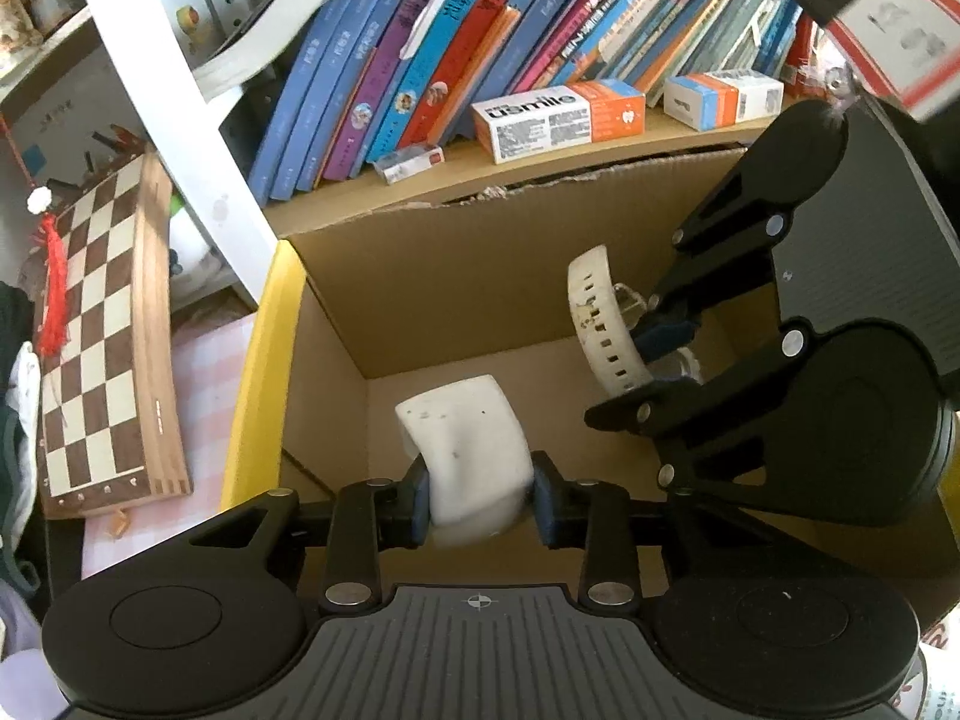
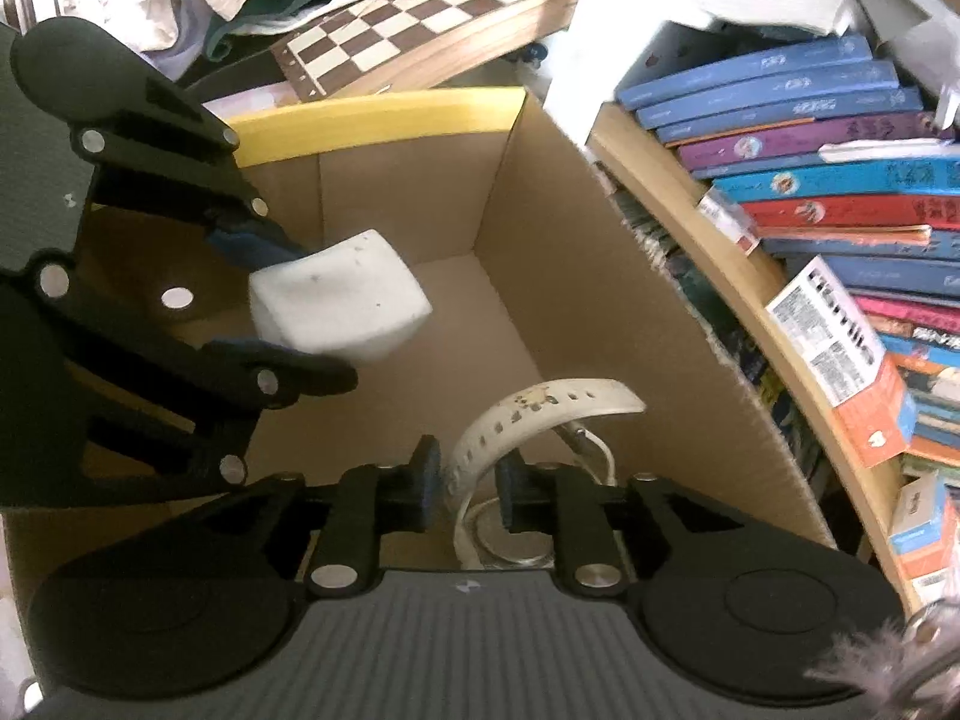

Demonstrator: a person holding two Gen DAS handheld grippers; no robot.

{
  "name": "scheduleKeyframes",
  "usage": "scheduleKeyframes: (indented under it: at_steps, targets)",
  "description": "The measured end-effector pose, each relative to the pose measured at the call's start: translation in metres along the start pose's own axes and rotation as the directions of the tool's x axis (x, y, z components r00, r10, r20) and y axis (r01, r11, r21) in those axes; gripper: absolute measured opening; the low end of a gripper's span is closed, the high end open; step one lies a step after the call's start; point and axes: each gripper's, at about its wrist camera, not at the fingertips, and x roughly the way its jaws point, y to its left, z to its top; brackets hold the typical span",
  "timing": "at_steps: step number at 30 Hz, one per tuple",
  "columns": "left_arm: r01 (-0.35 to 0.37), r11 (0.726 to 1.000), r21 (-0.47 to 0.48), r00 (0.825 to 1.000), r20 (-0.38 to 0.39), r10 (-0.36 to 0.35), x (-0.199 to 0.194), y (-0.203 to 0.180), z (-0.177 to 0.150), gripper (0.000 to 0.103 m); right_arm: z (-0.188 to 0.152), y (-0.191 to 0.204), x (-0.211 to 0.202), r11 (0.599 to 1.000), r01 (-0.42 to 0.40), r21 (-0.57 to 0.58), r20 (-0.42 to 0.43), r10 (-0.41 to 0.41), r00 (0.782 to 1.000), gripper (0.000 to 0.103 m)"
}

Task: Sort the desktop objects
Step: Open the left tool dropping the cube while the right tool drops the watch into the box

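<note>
My left gripper (image 1: 480,501) is shut on a white rectangular block (image 1: 465,450) and holds it over the open cardboard box (image 1: 432,282). The block also shows in the right wrist view (image 2: 339,303), between the left gripper's fingers (image 2: 270,246). My right gripper (image 2: 468,495) is shut on a white wristwatch with a perforated strap (image 2: 528,414); its face lies between the jaws. In the left wrist view the right gripper (image 1: 663,354) holds the watch (image 1: 600,324) above the box's right side. The box floor is bare where it shows.
A wooden shelf (image 1: 540,165) behind the box carries leaning books (image 1: 420,60) and small cartons (image 1: 558,117). A folded chessboard (image 1: 102,348) lies left of the box on a pink checked cloth. The box has a yellow left rim (image 1: 258,378).
</note>
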Motion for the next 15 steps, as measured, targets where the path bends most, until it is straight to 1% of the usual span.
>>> scheduleKeyframes:
  at_steps: [4,5,7,8,9,10,12,14,15]
  targets:
    - [-0.003,1.0,-0.005,1.0,0.014,0.003,-0.005,0.002,0.001,0.036,0.001,-0.002,-0.004,1.0,0.011,0.007,0.016,-0.011,1.0,0.029]
    - [-0.006,1.0,-0.006,1.0,0.019,0.006,-0.006,0.002,0.001,0.039,0.001,-0.003,-0.006,1.0,0.013,0.008,0.02,-0.013,1.0,0.031]
    - [-0.023,1.0,-0.007,0.999,0.047,0.024,-0.012,0.003,0.002,0.048,0.0,-0.004,-0.01,1.0,0.017,0.011,0.028,-0.017,0.999,0.034]
    - [-0.029,1.0,-0.013,0.997,0.064,0.03,-0.016,0.004,0.003,0.055,0.0,-0.006,-0.012,1.0,0.018,0.016,0.033,-0.018,0.999,0.035]
    - [-0.034,0.999,-0.018,0.996,0.081,0.036,-0.02,0.005,0.004,0.06,-0.001,-0.008,-0.015,1.0,0.016,0.024,0.038,-0.017,0.999,0.038]
    - [-0.036,0.999,-0.026,0.994,0.098,0.039,-0.024,0.006,0.005,0.062,-0.001,-0.009,-0.017,0.999,0.014,0.034,0.045,-0.016,0.999,0.039]
    - [-0.031,0.998,-0.047,0.991,0.127,0.037,-0.031,0.008,0.007,0.067,-0.002,-0.013,-0.023,0.998,0.011,0.058,0.062,-0.014,0.998,0.047]
    - [-0.034,0.998,-0.058,0.987,0.152,0.043,-0.039,0.007,0.008,0.068,-0.003,-0.014,-0.029,0.998,0.017,0.066,0.08,-0.022,0.997,0.055]
    - [-0.037,0.997,-0.064,0.985,0.165,0.047,-0.043,0.007,0.008,0.069,-0.004,-0.013,-0.032,0.998,0.02,0.067,0.087,-0.026,0.996,0.055]
